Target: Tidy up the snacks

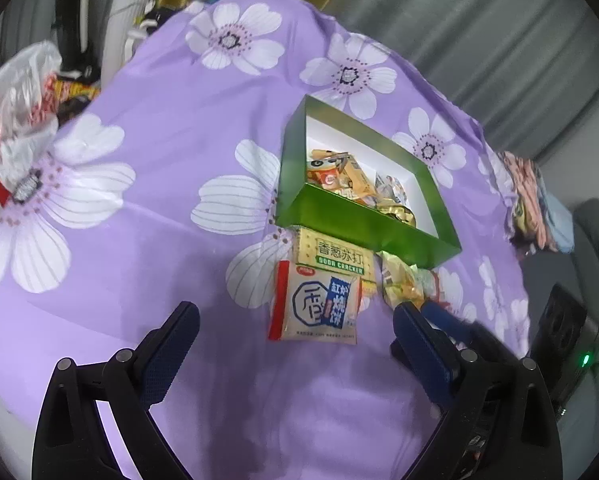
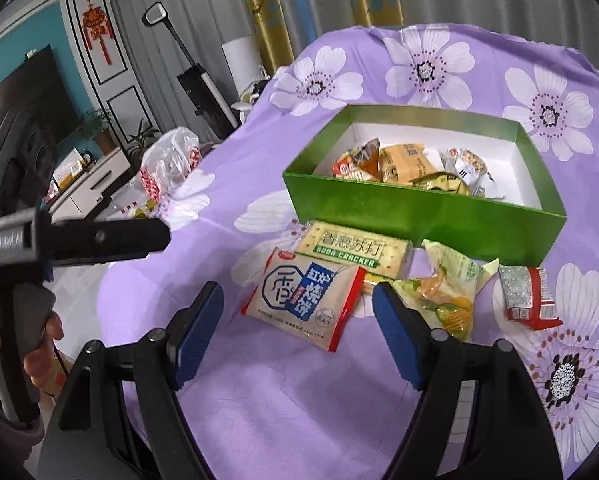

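Near part of surface [image 2: 283, 400] bare, open approach for both hand-held grippers. Ahead: biscuit packet [image 2: 305, 298], soda cracker pack [image 2: 353, 248], yellow-green packet [image 2: 449, 290], red packet [image 2: 527, 294] crowd strip just before green box [image 2: 419, 210] front wall. Box right end free inside. Left: plastic bag [image 2: 171, 160] at edge.

Snack packets [image 2: 305, 300] flat before part-filled green box [image 2: 419, 208].

soda cracker pack [image 2: 355, 249] partly under white biscuit packet [image 2: 305, 300], plastic bag [image 1: 19, 92] blurred
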